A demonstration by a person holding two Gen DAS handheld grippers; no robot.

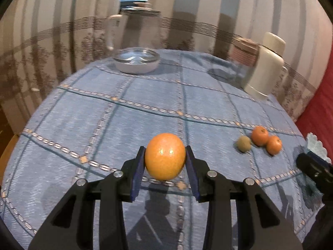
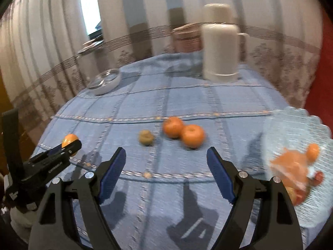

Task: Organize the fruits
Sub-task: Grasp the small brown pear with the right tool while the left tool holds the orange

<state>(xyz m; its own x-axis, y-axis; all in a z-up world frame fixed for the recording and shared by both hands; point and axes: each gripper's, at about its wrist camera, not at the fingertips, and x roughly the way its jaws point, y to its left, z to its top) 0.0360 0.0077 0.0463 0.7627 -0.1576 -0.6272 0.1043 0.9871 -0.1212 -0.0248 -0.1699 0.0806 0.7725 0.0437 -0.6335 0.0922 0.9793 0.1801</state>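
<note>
My left gripper (image 1: 165, 158) is shut on a large orange (image 1: 165, 156) and holds it above the blue tablecloth; it also shows in the right wrist view (image 2: 69, 140) at the far left. A kiwi (image 2: 146, 137) and two tangerines (image 2: 173, 127) (image 2: 192, 135) lie together on the cloth, ahead of my right gripper (image 2: 166, 162), which is open and empty above the table. The same kiwi (image 1: 244, 143) and tangerines (image 1: 259, 135) lie to the right of the left gripper. A clear scalloped glass plate (image 2: 291, 123) at the right holds several fruits.
A white bowl with a glass insert (image 1: 137, 61) stands at the far side, a glass kettle (image 1: 141, 27) behind it. A cream thermos jug (image 2: 220, 50) and a pink jar (image 2: 186, 38) stand at the far right. Curtains hang behind the table.
</note>
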